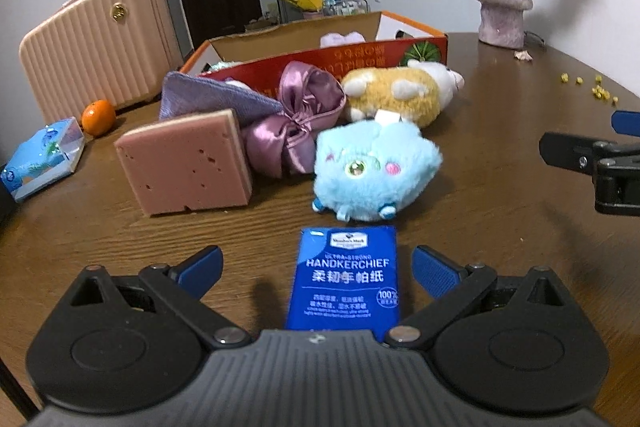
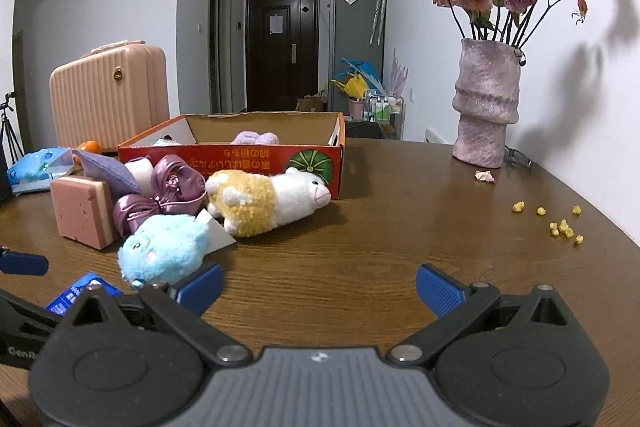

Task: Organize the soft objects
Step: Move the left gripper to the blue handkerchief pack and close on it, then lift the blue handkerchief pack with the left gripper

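Both grippers (image 1: 316, 267) (image 2: 318, 285) wide open, empty.

Blue tissue pack (image 1: 343, 277): "ULTRA-STRONG HANDKERCHIEF", "100%"; Chinese text.

I log a blue tissue pack (image 1: 343, 277) lying flat, bottom centre of the left wrist view. Just above it a light-blue plush (image 1: 374, 171) faces me. Upper centre: yellow-white plush (image 1: 400, 93) on its side, purple satin pouch (image 1: 298, 119), lavender cloth (image 1: 208, 95), pink sponge (image 1: 186, 167) upright. Red cardboard box (image 1: 360, 53) behind holds a lilac plush (image 2: 256, 138).
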`<move>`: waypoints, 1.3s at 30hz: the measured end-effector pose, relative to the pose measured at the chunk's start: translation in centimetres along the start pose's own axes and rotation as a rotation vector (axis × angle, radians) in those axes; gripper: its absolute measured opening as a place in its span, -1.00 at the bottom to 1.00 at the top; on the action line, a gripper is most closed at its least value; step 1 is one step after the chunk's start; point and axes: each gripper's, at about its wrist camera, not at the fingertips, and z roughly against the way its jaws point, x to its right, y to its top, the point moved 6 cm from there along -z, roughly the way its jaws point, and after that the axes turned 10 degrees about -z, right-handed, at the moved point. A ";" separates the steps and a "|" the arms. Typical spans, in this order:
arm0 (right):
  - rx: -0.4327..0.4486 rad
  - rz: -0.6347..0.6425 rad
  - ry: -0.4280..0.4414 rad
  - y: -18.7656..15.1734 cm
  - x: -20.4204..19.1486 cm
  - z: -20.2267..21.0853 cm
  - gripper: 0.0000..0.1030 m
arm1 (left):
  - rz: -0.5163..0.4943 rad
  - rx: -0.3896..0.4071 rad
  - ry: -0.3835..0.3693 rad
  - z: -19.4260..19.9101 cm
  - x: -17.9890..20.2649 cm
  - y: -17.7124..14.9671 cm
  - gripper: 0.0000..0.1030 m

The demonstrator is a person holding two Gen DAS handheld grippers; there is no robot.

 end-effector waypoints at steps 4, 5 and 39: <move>-0.006 -0.003 0.002 -0.2 0.0 -0.1 1.00 | -0.002 -0.024 -0.020 -0.5 0.2 -0.3 0.83; -0.007 -0.004 0.004 -0.2 0.0 -0.1 1.00 | -0.001 -0.031 -0.026 -0.6 0.3 -0.4 0.75; -0.033 0.052 0.024 -0.9 -2.7 -1.7 1.00 | 0.089 0.054 -0.062 1.0 -3.4 0.1 0.02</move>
